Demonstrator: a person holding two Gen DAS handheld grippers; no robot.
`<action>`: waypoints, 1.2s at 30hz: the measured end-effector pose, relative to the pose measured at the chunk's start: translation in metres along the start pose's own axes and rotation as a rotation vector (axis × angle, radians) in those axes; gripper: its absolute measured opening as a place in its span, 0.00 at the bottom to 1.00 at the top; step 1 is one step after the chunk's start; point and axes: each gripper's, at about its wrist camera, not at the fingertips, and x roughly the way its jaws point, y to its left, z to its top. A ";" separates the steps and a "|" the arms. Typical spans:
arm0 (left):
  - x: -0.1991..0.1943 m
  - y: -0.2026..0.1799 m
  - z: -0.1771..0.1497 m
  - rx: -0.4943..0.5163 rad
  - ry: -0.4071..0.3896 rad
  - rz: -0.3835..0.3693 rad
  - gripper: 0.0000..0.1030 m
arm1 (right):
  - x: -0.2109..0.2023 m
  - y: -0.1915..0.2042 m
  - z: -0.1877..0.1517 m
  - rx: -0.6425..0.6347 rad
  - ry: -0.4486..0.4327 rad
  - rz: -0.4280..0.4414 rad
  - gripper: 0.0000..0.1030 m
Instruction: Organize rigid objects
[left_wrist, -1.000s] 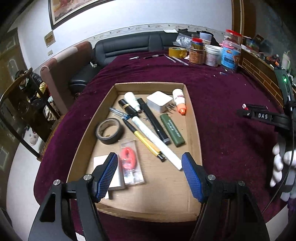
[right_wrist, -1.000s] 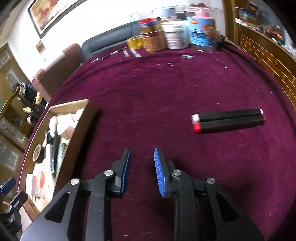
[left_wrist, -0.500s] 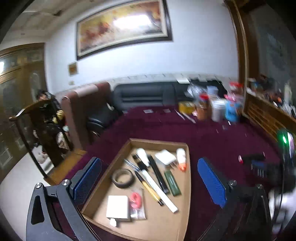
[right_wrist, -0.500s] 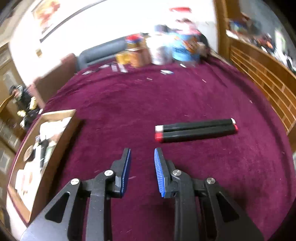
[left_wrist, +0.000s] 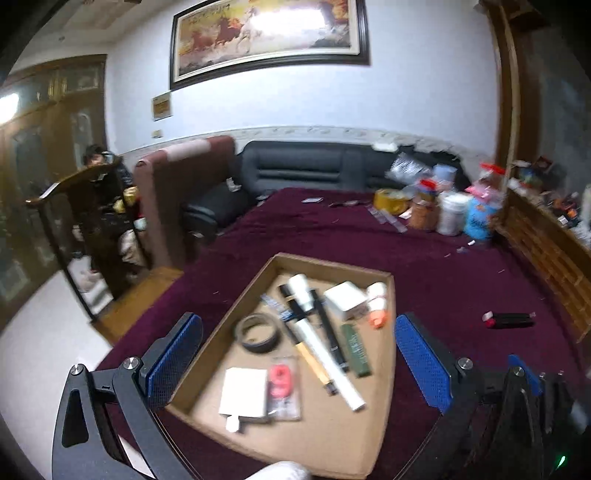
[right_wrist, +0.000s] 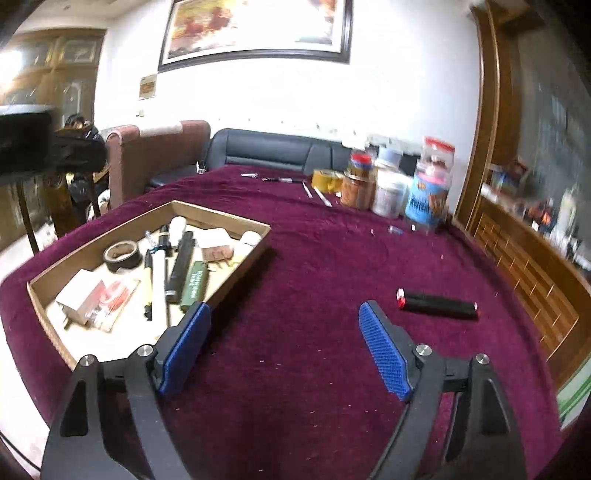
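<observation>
Left tool (left_wrist: 299, 363): jaws spread as wide as they go, nothing between the pads, hovering above the cardboard tray (left_wrist: 389, 332) w/ blue pads framing it at lower left & lower right of the frame. Right tool (right_wrist: 284, 349): jaws have just been opening, now wide apart, empty, over bare maroon cloth at bottom center of its view.

Tray sits on the bench (right_wrist: 314, 266), mid-frame in left view, left-center in right view. Inside: tape roll (left_wrist: 257, 332) toward the left wall, white marker (left_wrist: 325, 356) & yellow-barrel pen (left_wrist: 312, 363) lying diagonal, black pen (left_wrist: 328, 328) beside them, green bar (left_wrist: 355, 349) to their right, white charger block (left_wrist: 345, 299) & orange-tipped tube (left_wrist: 378, 308) near the far right corner, white card (left_wrist: 243, 391) & clear packet w/ red item (left_wrist: 282, 384) at the near end.

Still outside the tray: pair of black markers (right_wrist: 437, 304) w/ red & white caps, lying side by side on the cloth, right of center in right view, just beyond the right pad; well apart from the tray. Same pair shows at mid right of left view.

Far edge of bench, upper right: jars & tubs (right_wrist: 406, 184), yellow tape roll (right_wrist: 325, 181), a few pens (right_wrist: 280, 180). Black sofa (left_wrist: 306, 166) & framed painting (left_wrist: 269, 33) behind.
</observation>
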 end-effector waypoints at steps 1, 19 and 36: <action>0.005 0.000 -0.002 0.003 0.023 -0.010 0.99 | -0.001 0.006 0.000 -0.015 0.006 0.004 0.81; 0.034 0.035 -0.028 -0.110 0.187 -0.035 0.99 | 0.008 0.046 -0.005 -0.089 0.149 0.066 0.81; 0.062 0.040 -0.038 -0.128 0.293 -0.047 0.99 | 0.027 0.050 0.005 -0.124 0.218 0.059 0.81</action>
